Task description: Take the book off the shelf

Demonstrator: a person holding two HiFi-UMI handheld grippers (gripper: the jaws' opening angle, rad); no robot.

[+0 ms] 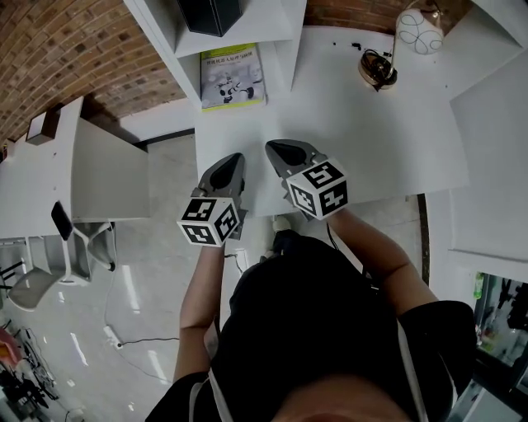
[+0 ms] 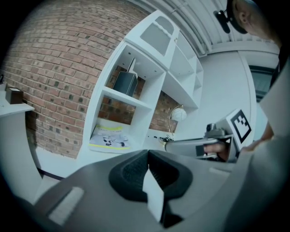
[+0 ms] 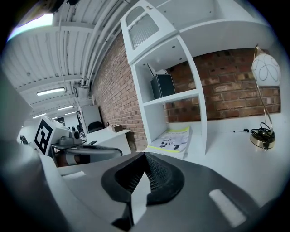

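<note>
On btm shelf (image 1: 180,62), book (image 1: 233,77), beyond tongs (image 1: 235,159) (image 1: 281,148)

The head view's top edge cuts off the dark box (image 1: 209,11) above the book (image 1: 233,76), whose cover print is too small for me to read. Dark specks (image 1: 356,44) near the lamp (image 1: 418,31) defy naming. My hands hide beneath the left gripper (image 1: 234,160) and right gripper (image 1: 279,148).

The person wore a black short-sleeved top (image 1: 313,321). Grey left tongs (image 1: 234,158) and right tongs (image 1: 278,149) bore white cubes (image 1: 209,221) with black square markers.
</note>
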